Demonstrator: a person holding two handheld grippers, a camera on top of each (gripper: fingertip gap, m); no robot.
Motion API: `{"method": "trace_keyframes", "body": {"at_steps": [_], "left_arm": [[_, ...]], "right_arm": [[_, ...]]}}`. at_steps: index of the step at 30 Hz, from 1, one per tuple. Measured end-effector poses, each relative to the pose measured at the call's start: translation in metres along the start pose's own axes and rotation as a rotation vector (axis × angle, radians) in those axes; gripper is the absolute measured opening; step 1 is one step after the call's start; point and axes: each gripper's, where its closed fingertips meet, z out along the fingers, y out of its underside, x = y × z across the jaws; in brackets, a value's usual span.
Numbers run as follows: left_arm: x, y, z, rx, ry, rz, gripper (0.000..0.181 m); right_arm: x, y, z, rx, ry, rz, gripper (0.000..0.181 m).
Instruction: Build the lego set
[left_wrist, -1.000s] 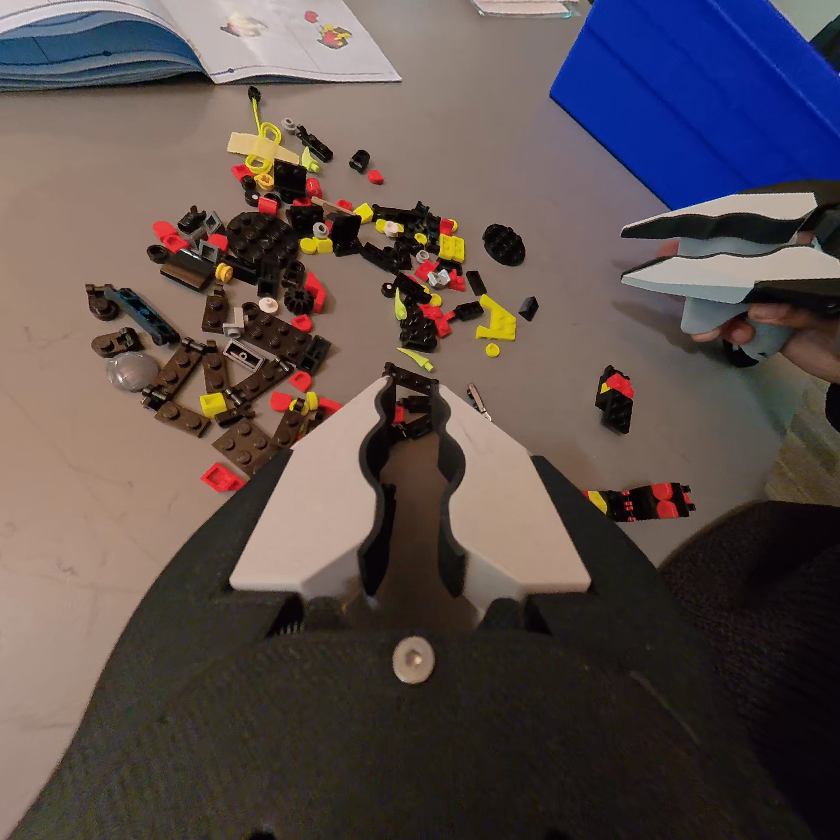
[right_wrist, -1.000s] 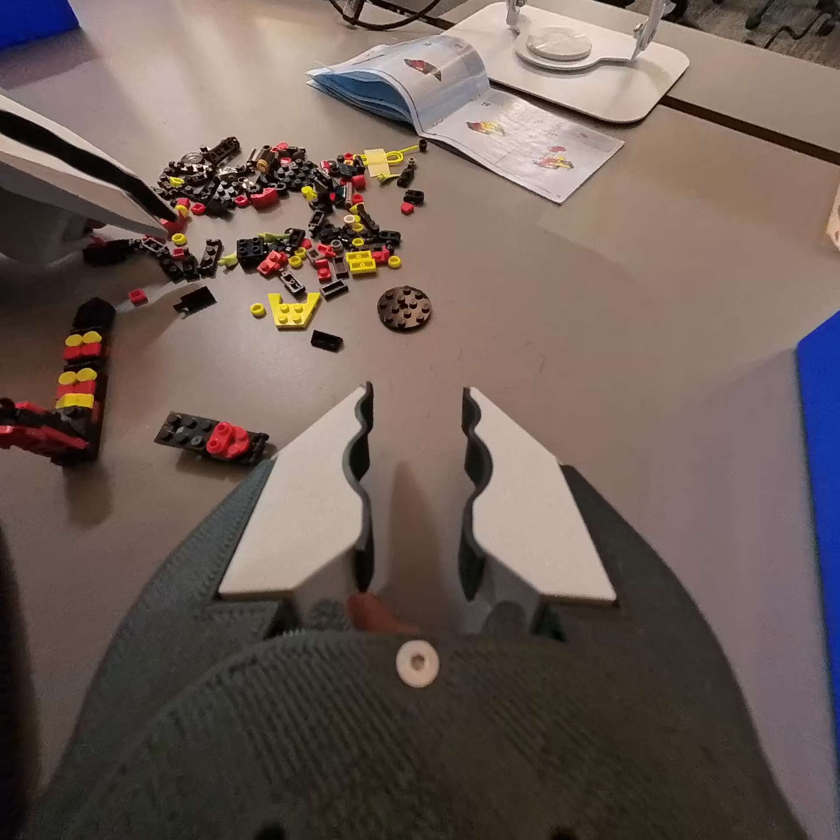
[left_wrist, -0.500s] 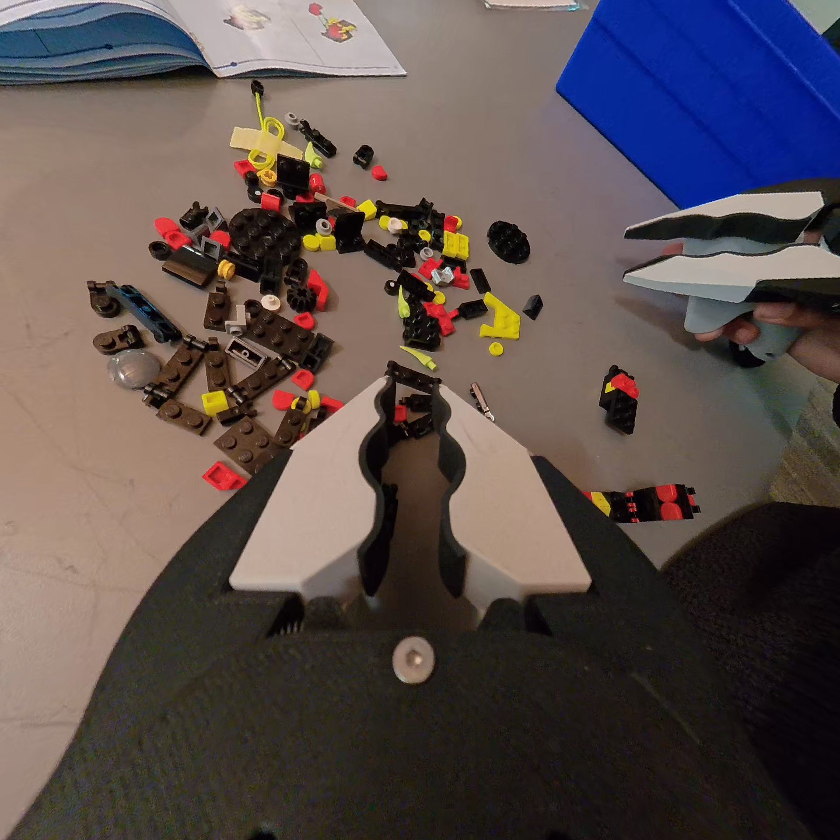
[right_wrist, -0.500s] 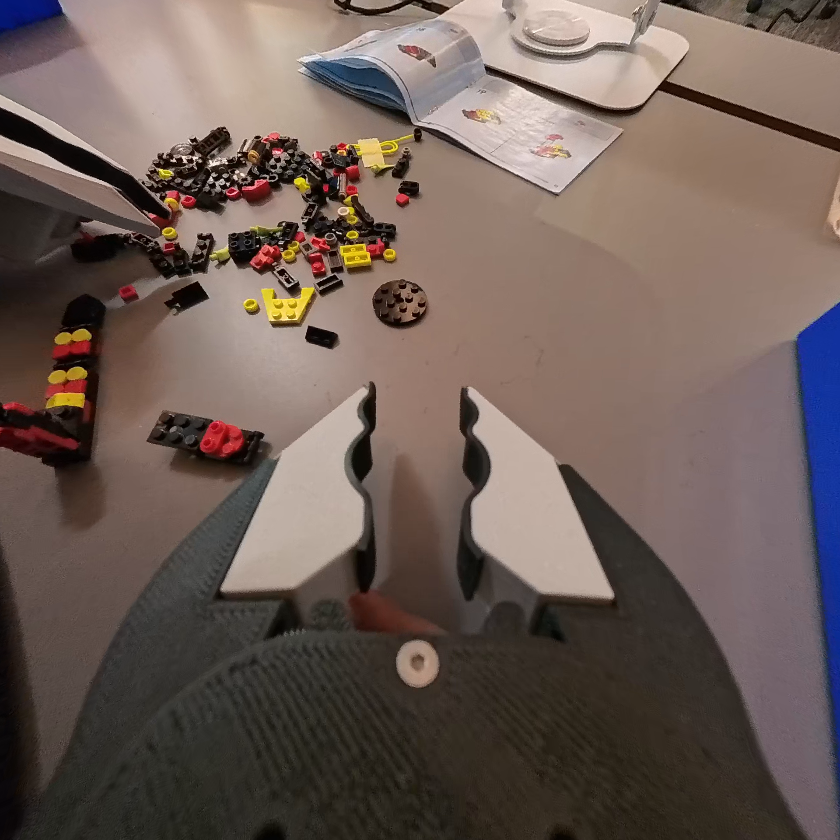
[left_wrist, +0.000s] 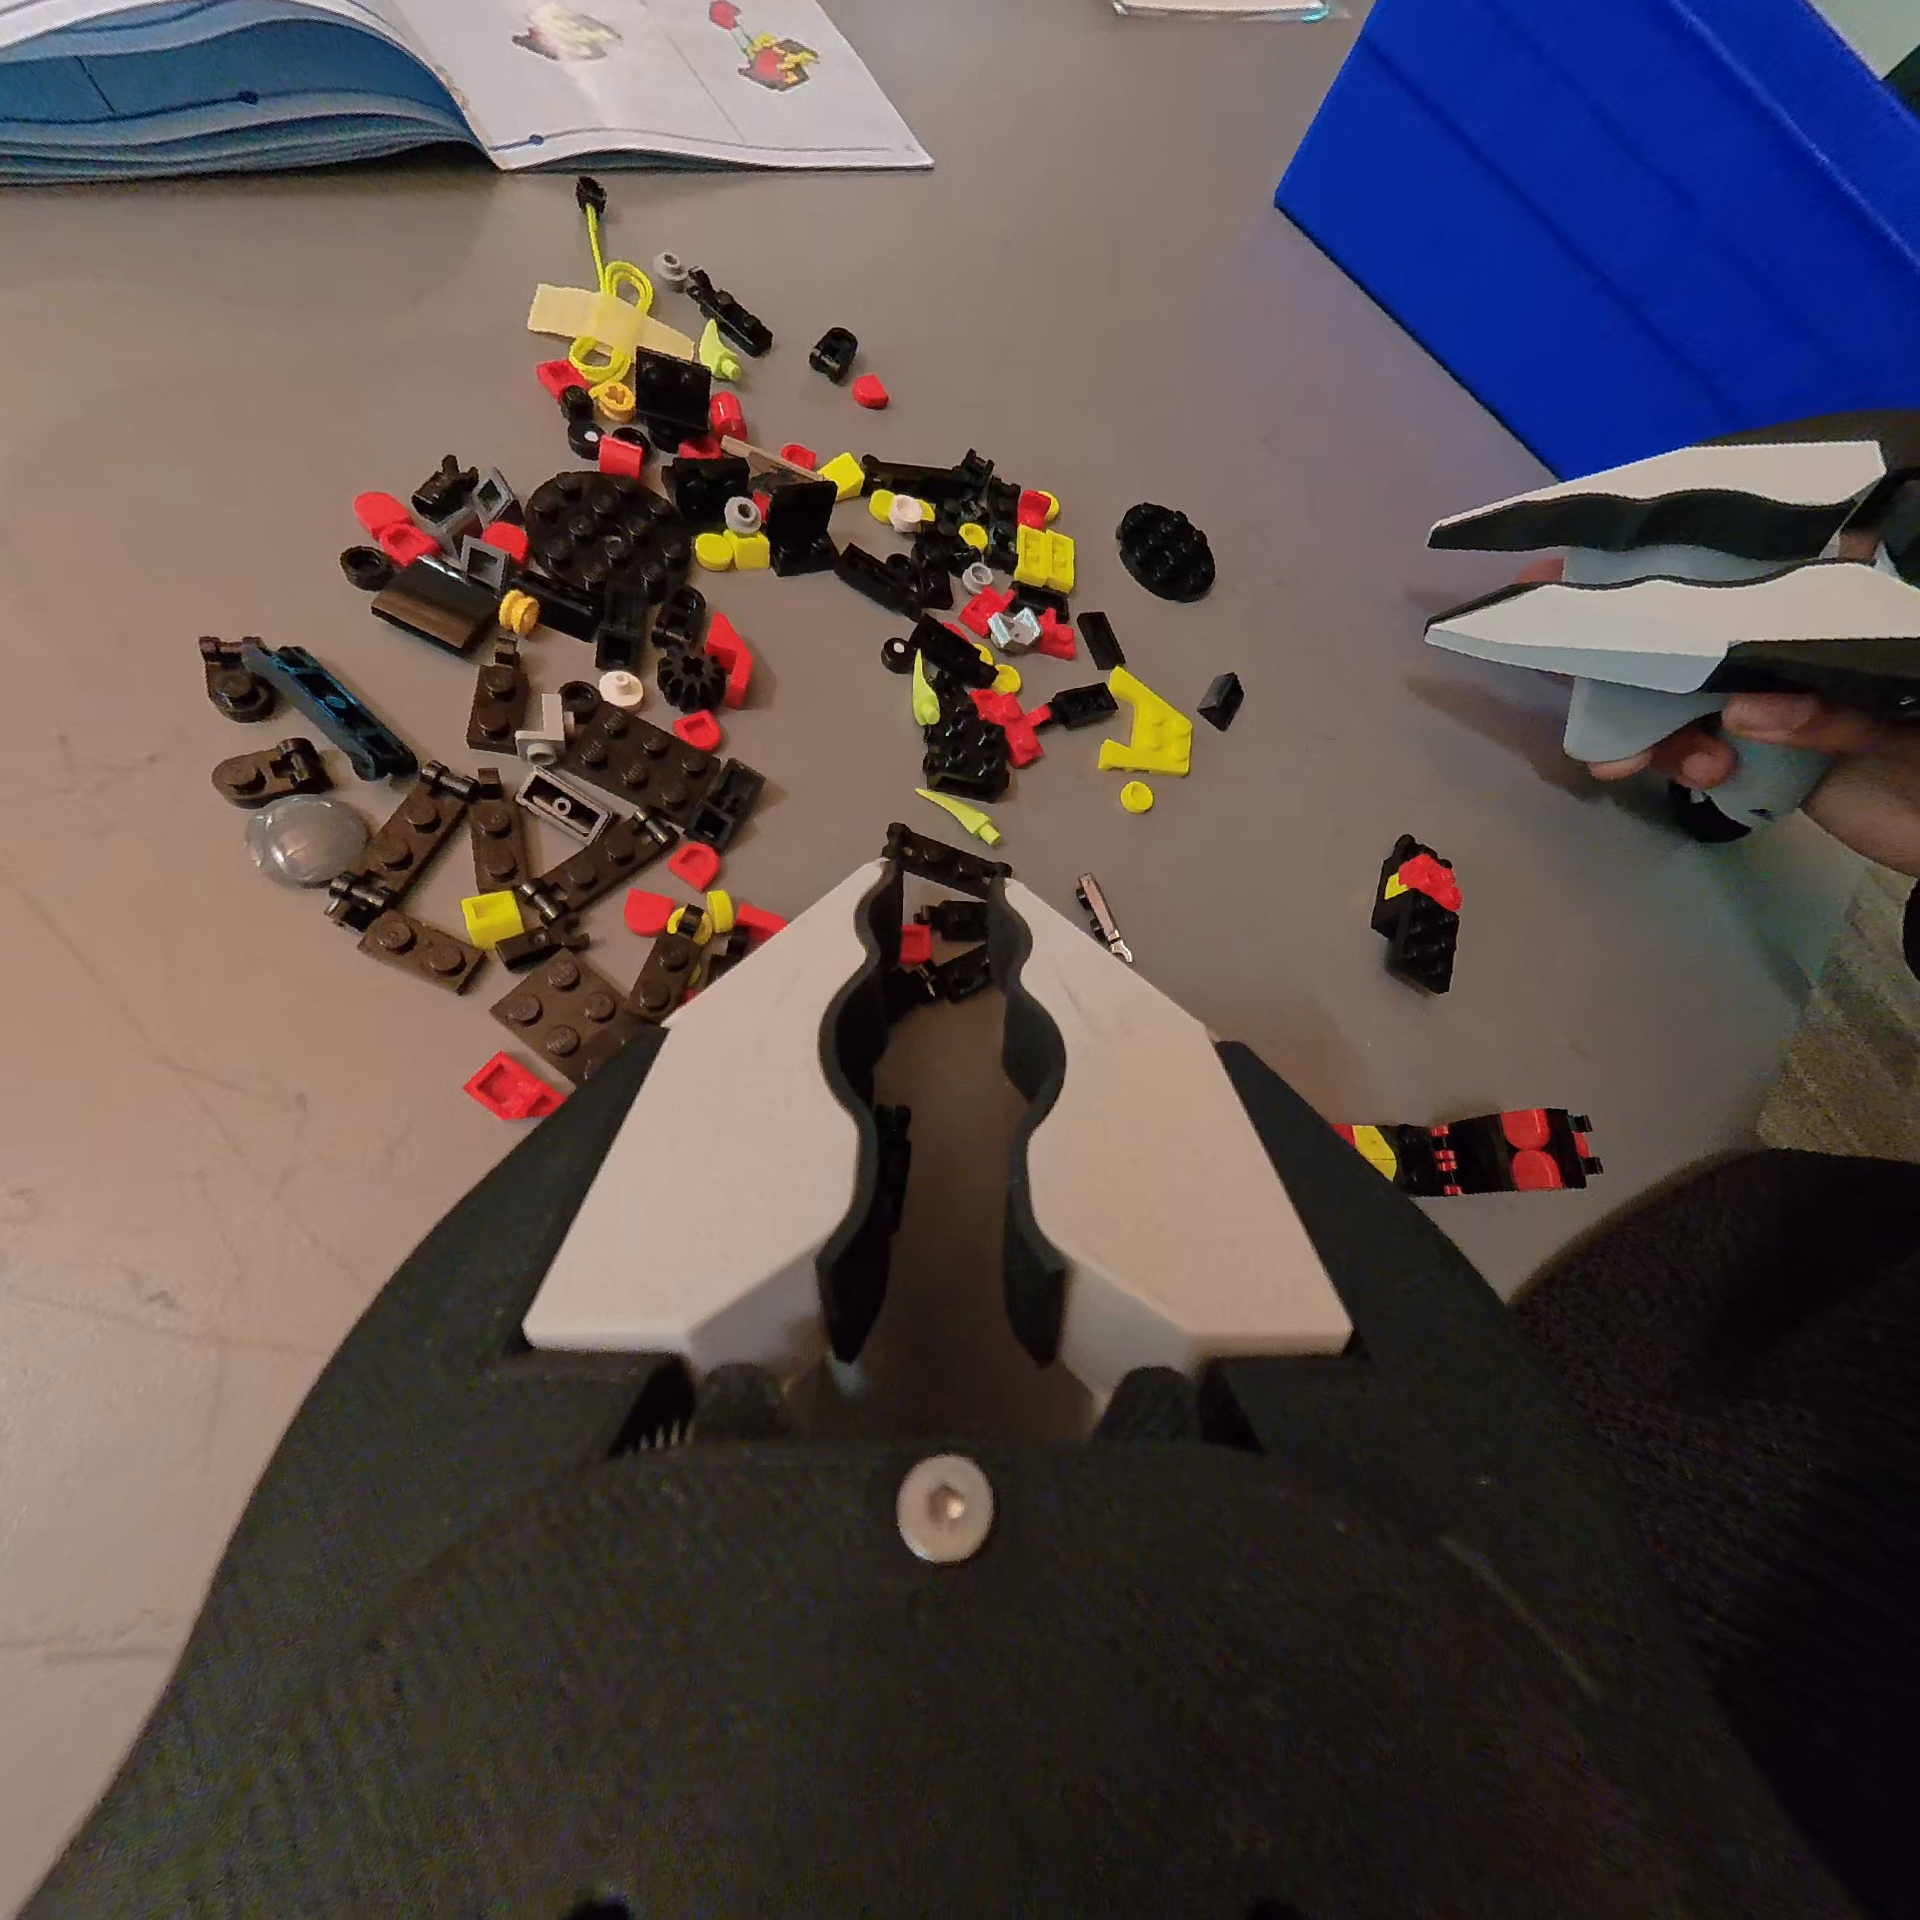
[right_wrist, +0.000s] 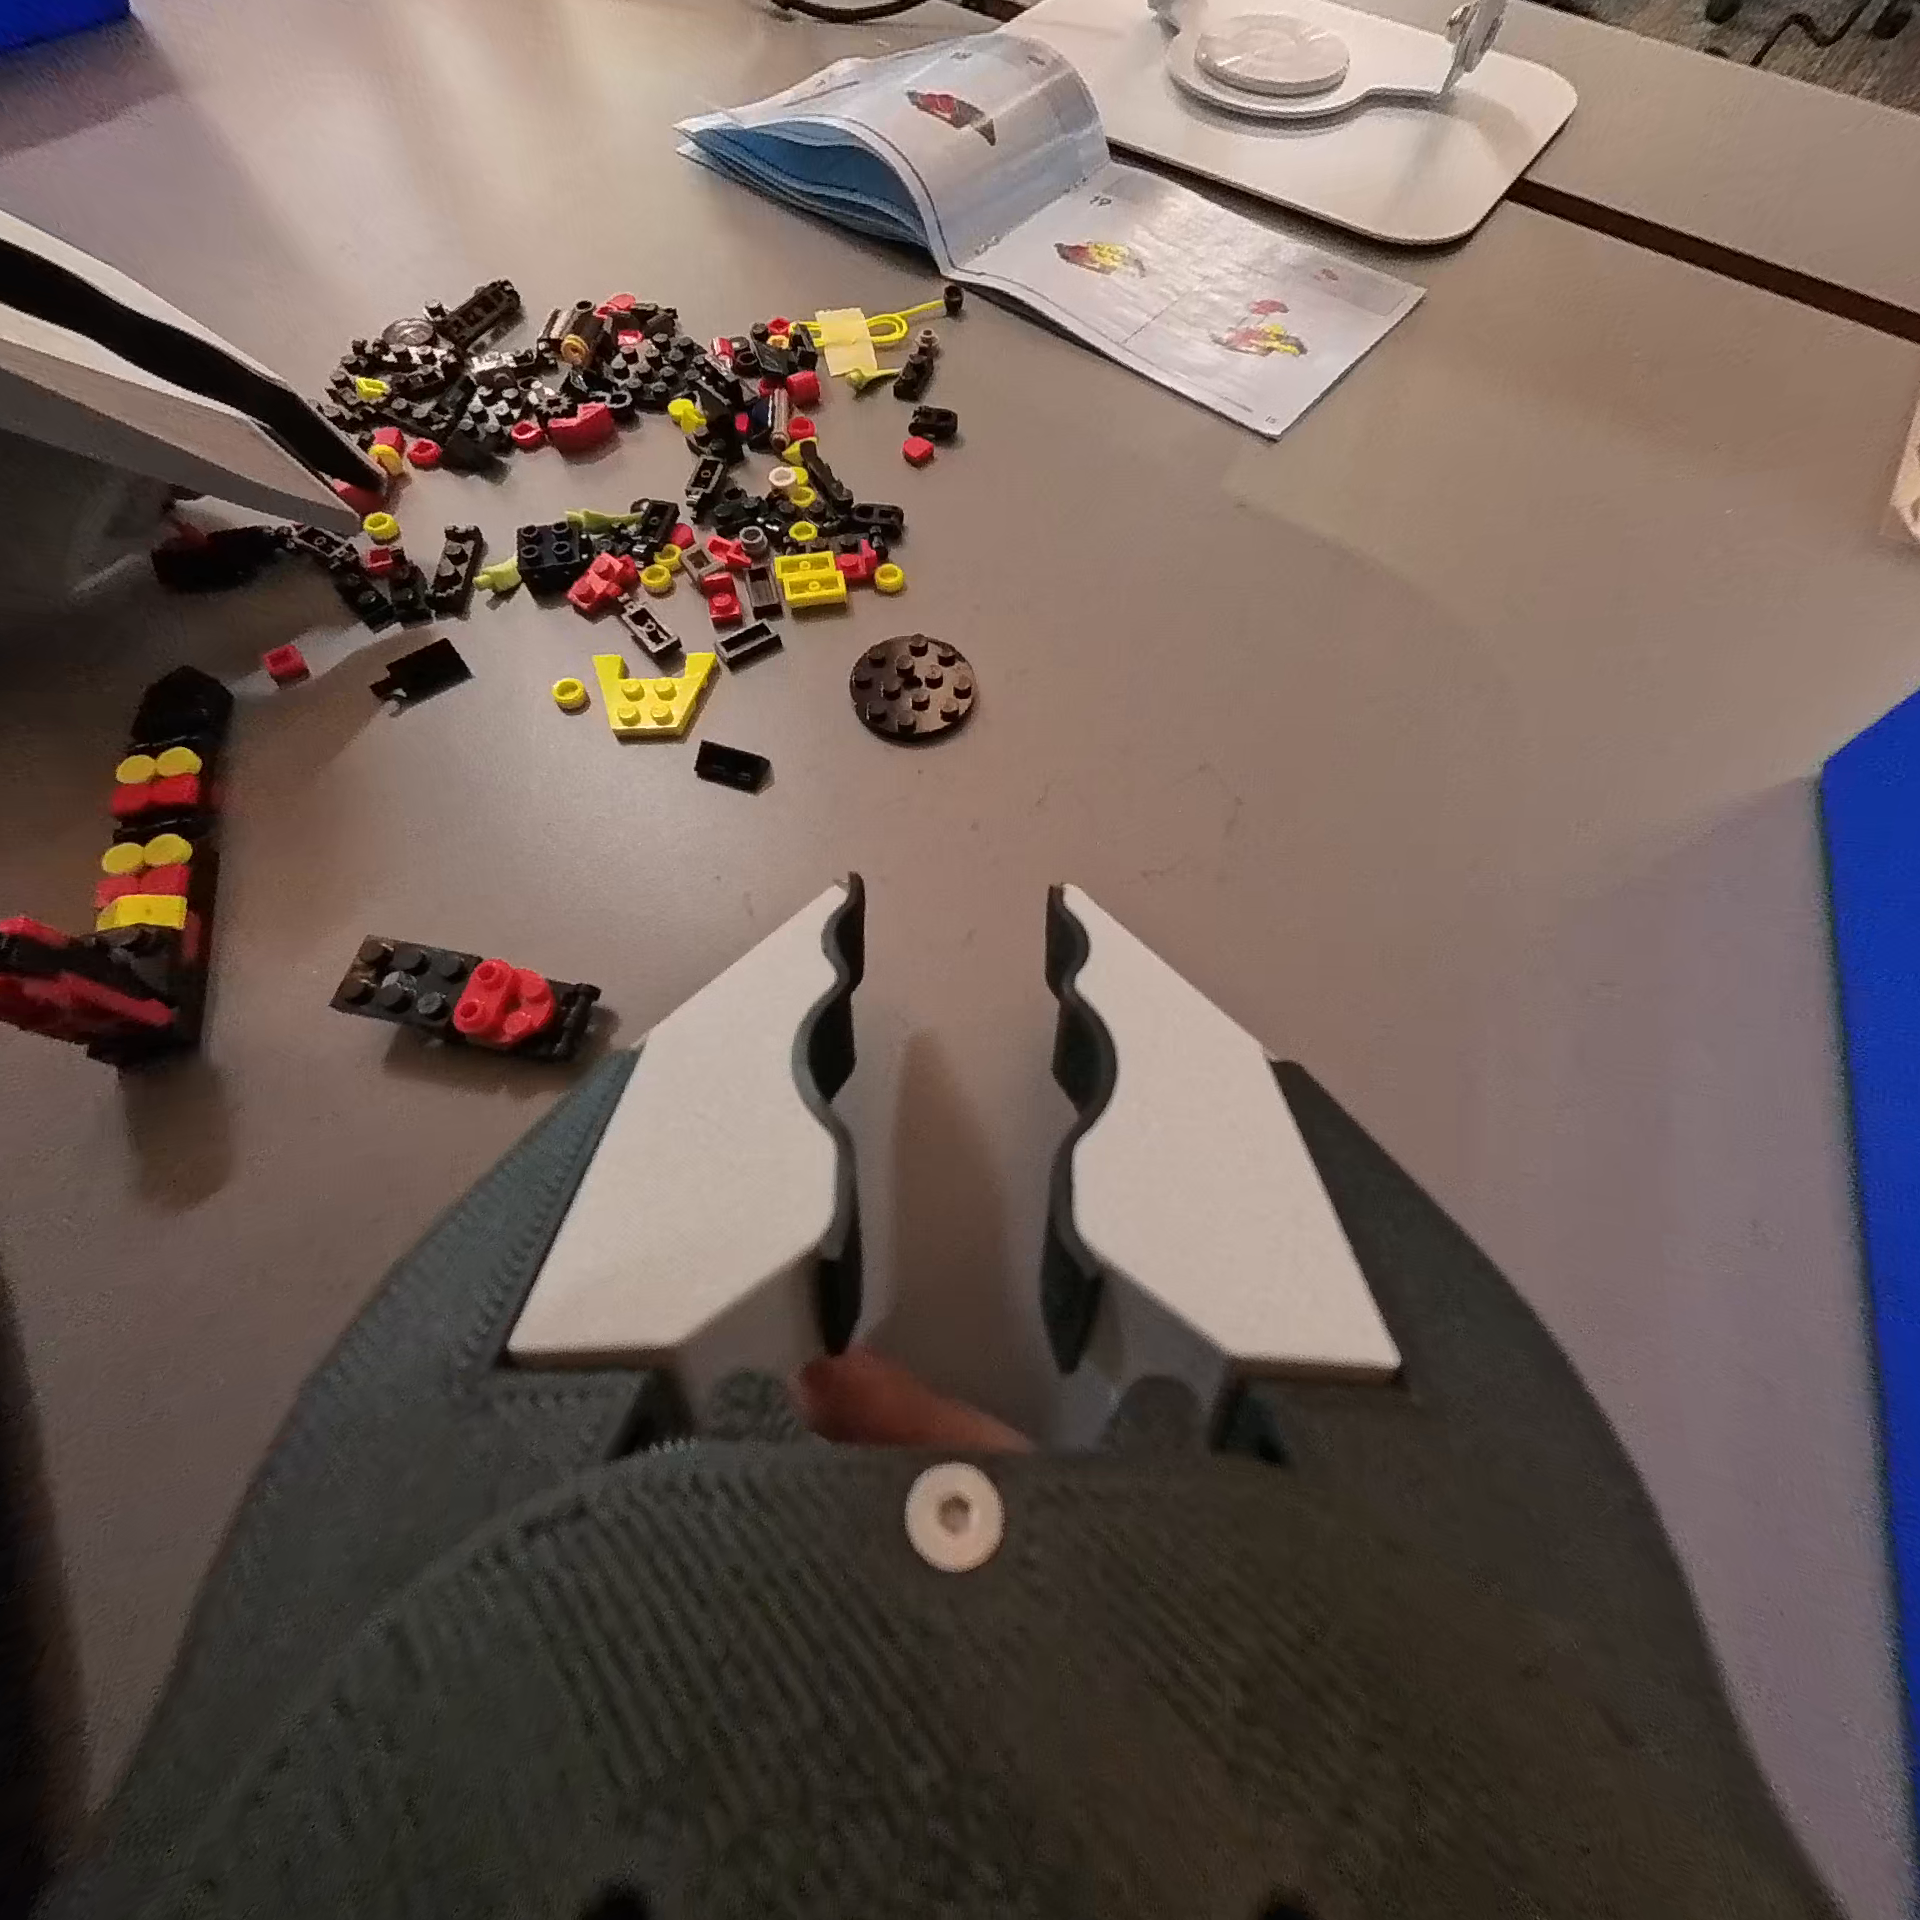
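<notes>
Loose lego pieces (left_wrist: 727, 623) in black, red, yellow and brown lie in a pile on the grey table; the pile also shows in the right wrist view (right_wrist: 644, 468). My left gripper (left_wrist: 943, 873) is at the pile's near edge, its jaws narrow, with a small black plate (left_wrist: 940, 854) spanning the tips. It shows at the left edge of the right wrist view (right_wrist: 358, 499). My right gripper (right_wrist: 954, 894) is open and empty over bare table, and shows at the right of the left wrist view (left_wrist: 1431, 584). A long black, red and yellow build (right_wrist: 156, 831) and a small black plate with a red round piece (right_wrist: 468, 997) lie apart.
An open instruction booklet (left_wrist: 416, 83) lies beyond the pile. A blue bin (left_wrist: 1662, 208) stands at the far right and shows at the right edge of the right wrist view (right_wrist: 1881, 1039). A white stand base (right_wrist: 1351, 104) sits behind the booklet. Some 20 cm of space lies between my two pairs of fingers.
Both views shift only slightly. The jaws of both grippers stay as they were, and no piece on the table has moved.
</notes>
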Motion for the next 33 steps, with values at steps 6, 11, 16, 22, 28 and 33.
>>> {"method": "trace_keyframes", "body": {"at_steps": [6,11,16,22,28,33], "left_arm": [[0.0,0.0,0.0,0.0,0.001,0.0,0.014],[0.0,0.002,0.0,-0.009,0.003,-0.005,0.012],[0.002,0.001,-0.002,0.001,-0.001,0.022,0.014],[0.003,0.0,-0.006,0.019,-0.027,0.088,0.014],[0.008,-0.001,-0.008,0.028,-0.021,0.114,0.014],[0.021,-0.004,-0.013,0.047,-0.003,0.157,0.014]], "right_arm": [[0.0,0.0,0.0,-0.001,0.001,0.0,0.034],[0.0,0.0,0.0,-0.002,0.001,-0.003,0.034],[-0.002,0.0,0.0,0.0,0.002,-0.019,0.034],[-0.014,-0.004,-0.001,0.021,-0.055,-0.019,0.035],[-0.048,-0.024,0.013,0.034,-0.172,0.014,0.025],[-0.069,-0.028,0.041,-0.036,-0.188,-0.111,0.037]]}}
